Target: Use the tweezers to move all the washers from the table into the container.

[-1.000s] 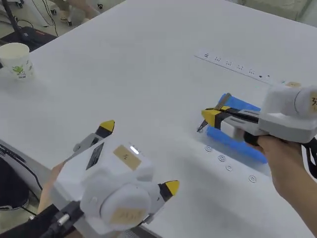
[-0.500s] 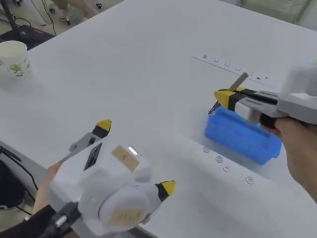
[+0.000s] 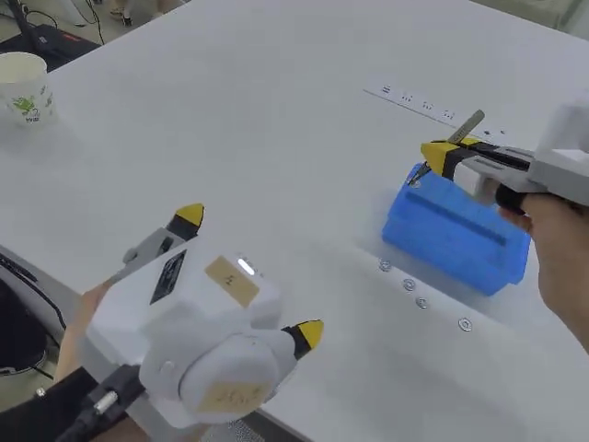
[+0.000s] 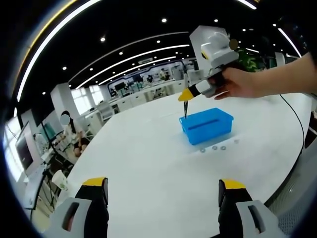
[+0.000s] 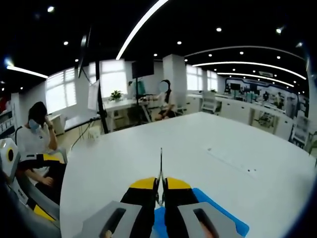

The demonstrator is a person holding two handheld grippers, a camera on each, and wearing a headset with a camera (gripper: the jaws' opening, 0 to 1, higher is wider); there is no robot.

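Step in hand: transfer. My right gripper (image 3: 440,153) is clamped narrow on the tweezers (image 3: 469,125), and the jaws stand all but together in the right gripper view, with the tweezers (image 5: 161,166) pinched between them. The tweezers' tips hang over the upper-left end of the container (image 3: 456,235), at right of centre in the head view. I cannot tell whether a washer sits between the tips, as it is too small to resolve.

My left gripper (image 3: 248,274) is at the lower left of the head view. Its jaws are wide apart, it holds nothing and it is well apart from the work.

Four washers (image 3: 409,285) lie in a row on the table (image 3: 276,110), just below the container's near wall. By my judgement the task is not finished.

Next move:
1. If a washer is held, release it over the container.
2. Carry the tips down to the nearest washer, the one at the row's left end.
3. Set the tips astride its rim and close gently, because a flat washer on a smooth top may slide or flip.

Orientation: in the head view the tweezers' long axis runs from upper right, the blunt end, to lower left, the tips, pointing at the container. In the left gripper view the tweezers (image 4: 185,106) point nearly straight down. The container's long axis runs from upper left to lower right, and the washer row lies roughly parallel to it.
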